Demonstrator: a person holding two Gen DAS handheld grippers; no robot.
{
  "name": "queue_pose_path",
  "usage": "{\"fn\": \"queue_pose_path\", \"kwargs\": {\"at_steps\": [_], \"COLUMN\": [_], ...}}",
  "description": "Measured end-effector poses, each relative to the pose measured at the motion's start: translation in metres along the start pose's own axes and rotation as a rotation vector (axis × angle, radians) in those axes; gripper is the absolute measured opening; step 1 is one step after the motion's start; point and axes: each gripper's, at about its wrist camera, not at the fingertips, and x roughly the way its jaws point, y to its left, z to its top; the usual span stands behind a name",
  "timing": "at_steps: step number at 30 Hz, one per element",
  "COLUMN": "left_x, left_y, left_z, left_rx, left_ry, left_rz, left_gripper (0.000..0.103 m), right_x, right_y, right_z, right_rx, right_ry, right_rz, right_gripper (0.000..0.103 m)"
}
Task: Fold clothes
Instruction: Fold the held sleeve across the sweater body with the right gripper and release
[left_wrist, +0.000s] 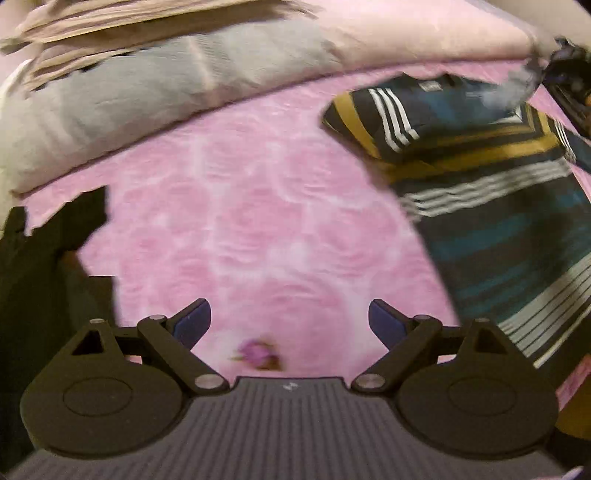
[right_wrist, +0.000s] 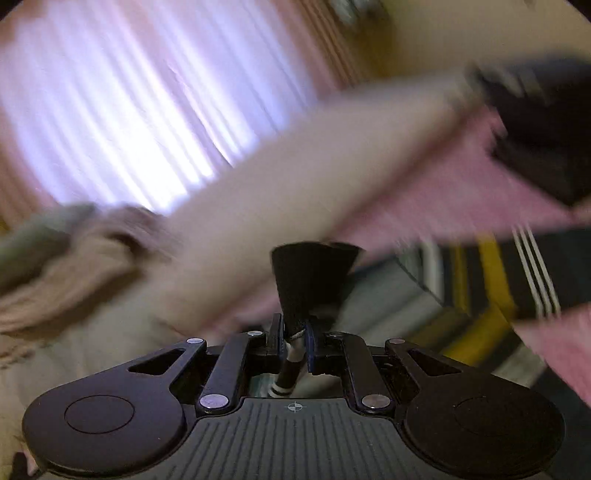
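Two wrist views over a bed with a pink floral bedsheet (left_wrist: 258, 229). Left gripper (left_wrist: 290, 321) with fingers wide apart and nothing between them, aimed down at bare sheet. Striped garment (left_wrist: 498, 192), dark with teal, yellow and white bands, spread to the right of those fingers and running from near to far along that side, one corner folded over at the far end. Grey pillow (left_wrist: 129, 107) across the head of the bed.

Right gripper (right_wrist: 295, 339) pinched tight on a dark fold of fabric (right_wrist: 314, 273), probably an edge of the same striped garment, though blur leaves that unsure. Bright curtain (right_wrist: 110, 110) behind.

Right hand already gripping cloth; left hand empty, with the garment off to its right.
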Motion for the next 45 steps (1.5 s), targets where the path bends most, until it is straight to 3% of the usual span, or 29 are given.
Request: {"fn": "queue_pose_path", "kwargs": {"at_steps": [4, 7, 13, 16, 19, 20, 21, 22, 23, 28, 37, 39, 45], "left_x": [0.015, 0.018, 0.020, 0.026, 0.032, 0.033, 0.034, 0.035, 0.037, 0.045, 0.072, 0.079, 0.094], "left_y": [-0.063, -0.105, -0.153, -0.170, -0.180, -0.183, -0.186, -0.189, -0.193, -0.218, -0.289, -0.303, -0.332], "left_z": [0.013, 0.031, 0.077, 0.090, 0.094, 0.094, 0.094, 0.094, 0.094, 0.108, 0.142, 0.145, 0.149], "left_rx": [0.050, 0.113, 0.206, 0.242, 0.279, 0.288, 0.298, 0.306, 0.317, 0.392, 0.553, 0.586, 0.645], "left_ry": [0.066, 0.061, -0.001, 0.001, 0.016, 0.021, 0.027, 0.034, 0.041, 0.037, 0.018, 0.023, 0.040], "left_rz": [-0.038, -0.066, -0.090, -0.096, -0.098, -0.098, -0.099, -0.102, -0.108, -0.143, -0.207, -0.218, -0.249], "left_gripper": [0.090, 0.090, 0.090, 0.090, 0.090, 0.090, 0.090, 0.090, 0.090, 0.090, 0.090, 0.090, 0.090], "right_x": [0.032, 0.029, 0.006, 0.025, 0.042, 0.038, 0.032, 0.022, 0.015, -0.022, -0.065, -0.066, -0.065], "right_y": [-0.064, -0.088, -0.116, -0.144, -0.174, -0.181, -0.187, -0.194, -0.201, -0.250, -0.402, -0.427, -0.476], "right_z": [-0.017, -0.008, 0.034, 0.026, 0.008, 0.005, 0.003, 0.002, 0.003, 0.014, 0.055, 0.063, 0.074], "right_rx": [0.117, 0.139, 0.106, 0.136, 0.210, 0.216, 0.230, 0.252, 0.258, 0.285, 0.563, 0.605, 0.717], "right_ry": [0.131, 0.172, 0.100, 0.176, 0.312, 0.313, 0.297, 0.265, 0.251, 0.184, -0.052, -0.079, -0.181], "right_rz": [-0.004, 0.056, 0.192, 0.135, 0.017, -0.001, -0.009, -0.016, -0.020, -0.088, -0.306, -0.333, -0.295], "right_gripper": [0.010, 0.010, 0.010, 0.010, 0.012, 0.028, 0.065, 0.078, 0.082, 0.082, 0.081, 0.067, 0.062]}}
